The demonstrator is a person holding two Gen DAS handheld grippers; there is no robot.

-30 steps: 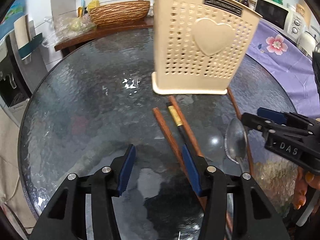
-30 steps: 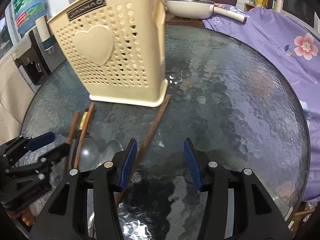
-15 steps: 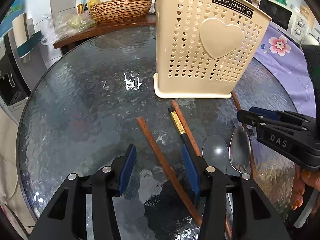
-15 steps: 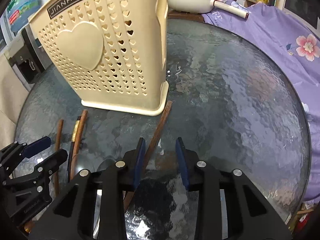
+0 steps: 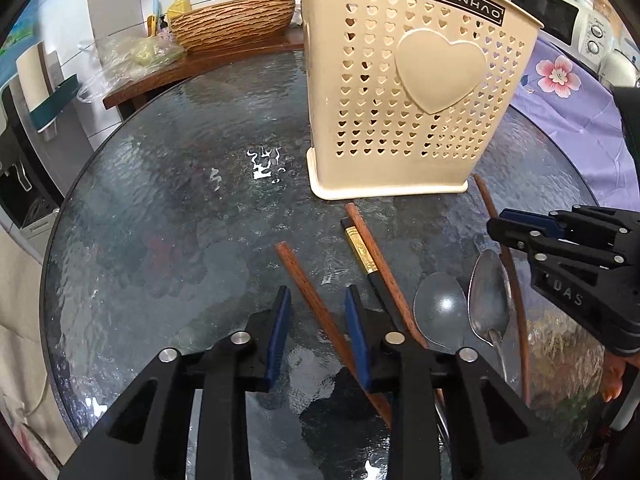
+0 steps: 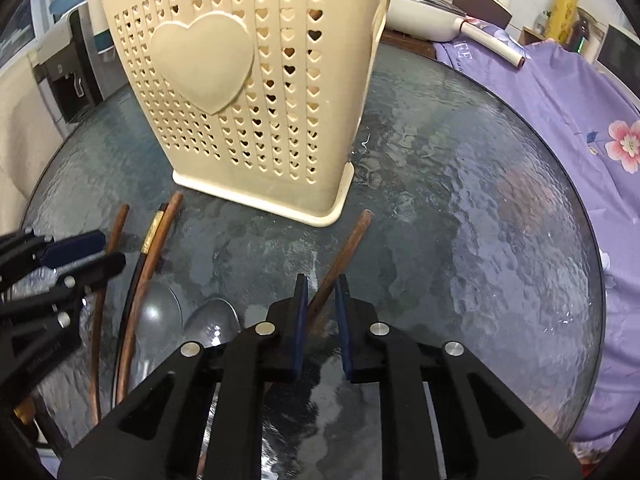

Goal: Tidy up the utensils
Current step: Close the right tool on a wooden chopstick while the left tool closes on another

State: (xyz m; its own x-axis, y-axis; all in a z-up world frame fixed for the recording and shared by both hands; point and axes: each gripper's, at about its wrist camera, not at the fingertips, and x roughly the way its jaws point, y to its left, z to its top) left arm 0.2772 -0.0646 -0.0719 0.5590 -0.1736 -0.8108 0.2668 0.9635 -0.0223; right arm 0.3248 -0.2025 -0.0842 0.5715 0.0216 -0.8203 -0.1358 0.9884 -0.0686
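Right now each hand-held gripper straddles its own wooden chopstick on the glass table [image 5: 160, 220], and both sets of jaws are closing. The right hand-held gripper [image 6: 321, 300] has its blue pads narrowed almost onto the right-hand chopstick [image 6: 348, 244], which passes between them; a sliver of gap seems to remain, so I judge the pinch not quite made. That stick's long axis runs away from the pads, up and slightly right, its far tip ending just short of the corner of the cream utensil holder [image 6: 256, 92]. The left hand-held gripper [image 5: 318, 308] is wider apart, with the left-hand chopstick [image 5: 308, 292] lying slantwise between its pads, nearer the right pad and touching neither; its far end points up-left, away from the holder.

Between the two sticks lie a black gold-banded chopstick [image 5: 366, 260], another wooden one beside it, and two metal spoons [image 5: 464, 308], out of either grip. The holder stands upright beyond all of them, so each stick would probably need lifting and tipping on end to drop in.
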